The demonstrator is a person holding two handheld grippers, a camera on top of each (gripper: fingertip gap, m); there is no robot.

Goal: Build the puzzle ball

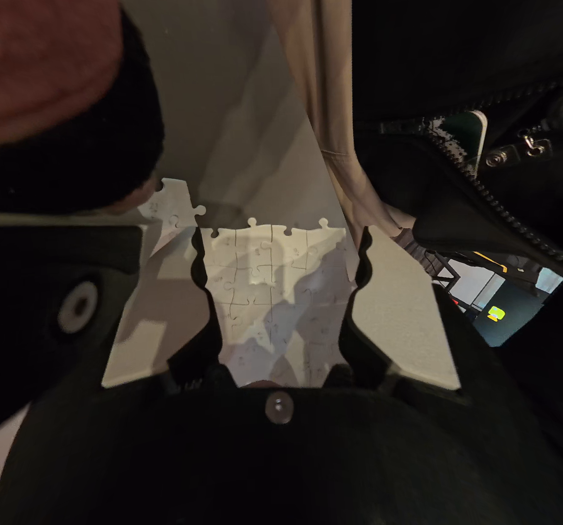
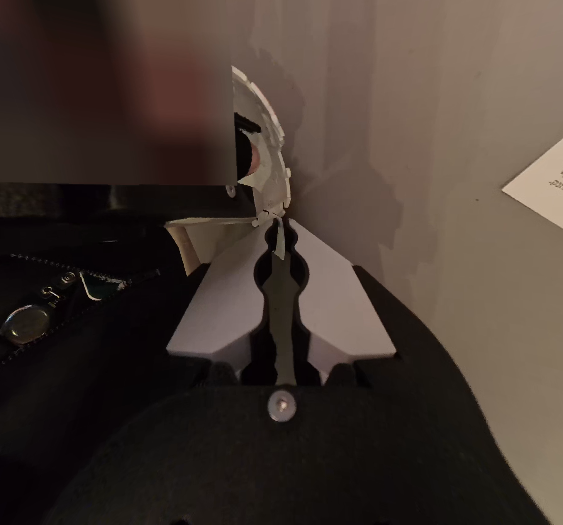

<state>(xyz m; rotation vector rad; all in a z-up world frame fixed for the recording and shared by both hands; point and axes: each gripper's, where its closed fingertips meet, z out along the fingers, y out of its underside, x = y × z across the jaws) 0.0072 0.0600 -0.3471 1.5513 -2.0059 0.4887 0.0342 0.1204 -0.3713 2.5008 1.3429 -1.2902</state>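
the puzzle ball (image 1: 268, 272) is only part built — a curved white shell of joined pieces between the left gripper (image 1: 278, 266)'s wide-open jaws, top edge unfinished. the right gripper (image 2: 281, 230) pinches one loose piece (image 2: 279, 237) at the shell's rim, not yet locked in.

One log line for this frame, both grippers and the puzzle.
left gripper: open around ball shell | right gripper: shut on piece at shell rim | piece not yet locked in
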